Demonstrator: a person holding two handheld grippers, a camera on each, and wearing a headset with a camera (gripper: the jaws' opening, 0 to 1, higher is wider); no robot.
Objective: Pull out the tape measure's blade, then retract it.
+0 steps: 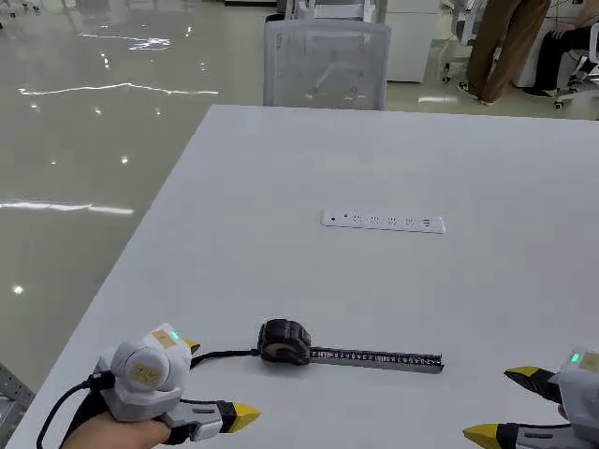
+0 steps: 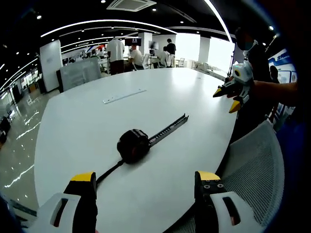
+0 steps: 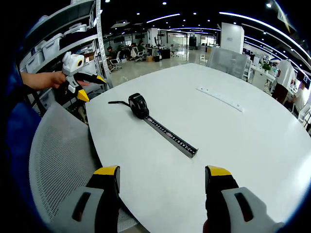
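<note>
So the blade looks already out, lying right of the tape measure at the table near edge. Both the left gripper and right gripper are wide open, touching nothing. Retracting's what's left, I'd say.

The head view's edge cuts off the yellow-tipped white right claw; markings on the dark extended blade are unreadably small.
</note>
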